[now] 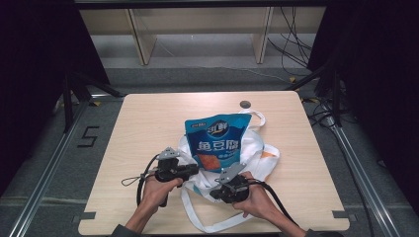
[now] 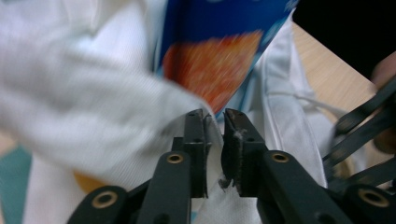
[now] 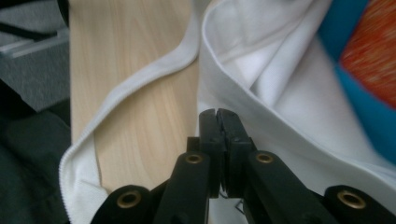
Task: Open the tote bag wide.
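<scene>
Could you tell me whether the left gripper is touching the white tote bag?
Touching. In the left gripper view, the left gripper has a fold of the white tote bag pinched between its jaws, the cloth running down through the narrow gap between them.

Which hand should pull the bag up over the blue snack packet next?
Probably both together, but if one leads, the left gripper: it pinches the white bag edge right beside the blue packet. The right gripper also clamps the rim, nearer the loose strap.

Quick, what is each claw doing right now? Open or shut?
Left claw: shut on the white bag's cloth, beside the blue snack packet.
Right claw: shut; it seems to pinch the bag's edge, but the grip is hidden.
</scene>
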Action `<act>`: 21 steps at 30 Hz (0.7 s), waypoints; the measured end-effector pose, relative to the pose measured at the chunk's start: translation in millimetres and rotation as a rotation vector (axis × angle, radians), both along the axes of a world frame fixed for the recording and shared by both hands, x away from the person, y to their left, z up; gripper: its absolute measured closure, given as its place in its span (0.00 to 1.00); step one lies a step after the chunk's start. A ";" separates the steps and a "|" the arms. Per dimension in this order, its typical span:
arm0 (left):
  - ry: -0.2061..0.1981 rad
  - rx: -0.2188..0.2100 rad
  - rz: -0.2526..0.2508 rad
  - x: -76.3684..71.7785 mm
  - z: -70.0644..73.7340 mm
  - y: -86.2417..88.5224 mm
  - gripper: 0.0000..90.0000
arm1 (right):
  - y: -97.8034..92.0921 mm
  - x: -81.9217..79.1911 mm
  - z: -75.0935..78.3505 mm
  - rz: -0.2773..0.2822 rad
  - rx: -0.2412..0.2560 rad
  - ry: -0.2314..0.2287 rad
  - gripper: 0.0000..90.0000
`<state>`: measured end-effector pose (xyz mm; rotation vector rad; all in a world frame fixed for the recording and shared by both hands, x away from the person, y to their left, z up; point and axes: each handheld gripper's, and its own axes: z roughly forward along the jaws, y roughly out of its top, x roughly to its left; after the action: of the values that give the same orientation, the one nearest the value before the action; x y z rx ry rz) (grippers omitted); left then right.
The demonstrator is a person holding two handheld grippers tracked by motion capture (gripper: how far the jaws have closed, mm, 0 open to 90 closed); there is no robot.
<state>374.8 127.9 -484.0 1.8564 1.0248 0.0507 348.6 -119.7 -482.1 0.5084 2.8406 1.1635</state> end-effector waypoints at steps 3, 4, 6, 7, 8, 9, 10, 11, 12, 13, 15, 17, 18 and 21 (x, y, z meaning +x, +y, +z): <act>0.018 0.028 0.022 0.9 -12.2 7.0 0.91 | -16.0 0.8 20.3 -0.029 0.069 -0.037 0.98; 0.022 0.028 0.028 0.9 -15.8 7.1 0.91 | -24.1 2.2 28.3 -0.042 0.085 -0.059 0.98; 0.028 0.042 0.032 1.8 -20.9 6.8 0.91 | -40.9 8.1 40.7 -0.100 0.115 -0.089 0.98; 0.034 0.046 0.036 2.1 -21.0 6.7 0.91 | -49.8 12.4 45.0 -0.145 0.118 -0.100 0.98; 0.027 0.050 0.032 1.9 -20.3 6.4 0.91 | -58.5 17.9 47.6 -0.185 0.120 -0.119 0.98; 0.024 0.056 0.033 1.2 -19.6 5.4 0.91 | -67.5 23.8 49.2 -0.222 0.113 -0.144 0.98; 0.014 0.067 0.033 1.0 -19.4 5.0 0.91 | -74.8 30.8 48.5 -0.256 0.113 -0.159 0.98; 0.018 0.057 0.036 0.5 -19.5 3.9 0.91 | -82.9 37.2 47.5 -0.286 0.114 -0.164 0.98; 0.016 0.063 0.034 1.1 -19.7 4.7 0.91 | -89.8 43.1 45.9 -0.314 0.110 -0.169 0.97; 0.015 0.067 0.033 1.1 -19.6 5.0 0.91 | -95.5 48.2 43.7 -0.348 0.107 -0.169 0.97; 0.013 0.060 0.037 -0.1 -19.5 3.5 0.90 | -110.1 63.1 36.3 -0.414 0.090 -0.174 0.97; 0.012 0.061 0.034 -0.2 -19.6 3.7 0.90 | -113.1 67.8 31.9 -0.417 0.083 -0.175 0.97; 0.013 0.062 0.036 -0.5 -19.4 3.8 0.90 | -118.5 74.9 21.1 -0.440 0.048 -0.136 0.97; -0.011 0.089 0.030 -1.7 -18.0 3.0 0.90 | -122.9 81.9 5.0 -0.456 0.045 -0.053 1.00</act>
<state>373.0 130.9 -502.0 1.9189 1.0572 0.1258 430.5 -242.6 -477.2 1.0404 2.4636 1.1255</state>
